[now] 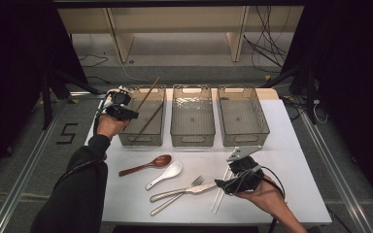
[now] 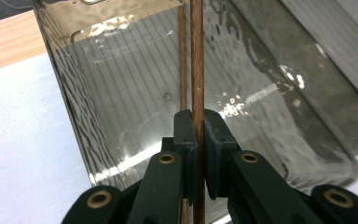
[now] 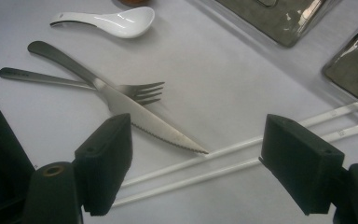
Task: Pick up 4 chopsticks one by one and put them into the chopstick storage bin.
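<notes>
My left gripper (image 1: 126,114) (image 2: 199,126) is shut on a brown wooden chopstick (image 1: 148,92) (image 2: 196,56), which slants up over the left clear basket (image 1: 141,141) (image 2: 98,93). A second brown chopstick (image 1: 149,119) (image 2: 182,56) leans inside that basket. At the front right, my right gripper (image 1: 223,184) (image 3: 198,154) stands open just above a pair of white chopsticks (image 1: 218,200) (image 3: 242,154) lying on the white table. Nothing is between its jaws.
A knife (image 1: 189,190) (image 3: 140,116) crosses a fork (image 1: 175,199) (image 3: 74,83) beside the white chopsticks. A white spoon (image 1: 167,174) (image 3: 116,21) and a brown wooden spoon (image 1: 148,165) lie in front of the baskets. The middle basket (image 1: 193,141) and right basket (image 1: 245,141) hold nothing.
</notes>
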Tool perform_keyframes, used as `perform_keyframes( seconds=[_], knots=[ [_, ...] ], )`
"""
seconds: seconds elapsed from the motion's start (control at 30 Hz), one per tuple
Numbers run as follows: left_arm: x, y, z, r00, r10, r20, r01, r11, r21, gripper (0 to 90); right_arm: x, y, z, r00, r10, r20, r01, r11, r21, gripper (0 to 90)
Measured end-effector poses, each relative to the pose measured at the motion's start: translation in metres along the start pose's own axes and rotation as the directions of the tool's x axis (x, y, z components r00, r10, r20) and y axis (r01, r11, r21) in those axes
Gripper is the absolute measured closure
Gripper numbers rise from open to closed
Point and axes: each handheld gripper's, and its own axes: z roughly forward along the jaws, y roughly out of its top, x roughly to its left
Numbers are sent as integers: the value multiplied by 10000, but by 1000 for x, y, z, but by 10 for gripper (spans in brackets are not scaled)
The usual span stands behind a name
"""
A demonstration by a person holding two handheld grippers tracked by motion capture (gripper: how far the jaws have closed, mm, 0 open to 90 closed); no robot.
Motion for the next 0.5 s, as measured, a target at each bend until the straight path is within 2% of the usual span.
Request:
perform_keyframes(
  seconds=[0.1,0.2,0.37,0.4,0.5],
  knots=[
    [2,-1,3,9999,-2,-128,2,10000,-14,844,0,0,0,10000,-12,-38,12,10000,-8,256],
    [4,-1,7,9998,-113,-142,112,9999,-72,843,0,0,0,10000,-25,-52,25,10000,-6,256],
    [3,-1,10,9998,-83,-159,80,9998,-179,836,1,0,0,10000,-46,-78,46,10000,-7,256],
    [3,0,11,9998,-127,-173,123,9997,-228,813,1,0,0,10000,-34,-71,34,10000,-8,256],
    [0,0,10,10000,-84,-43,83,9996,-272,662,1,0,0,10000,-32,-83,32,10000,-13,256]
  ],
)
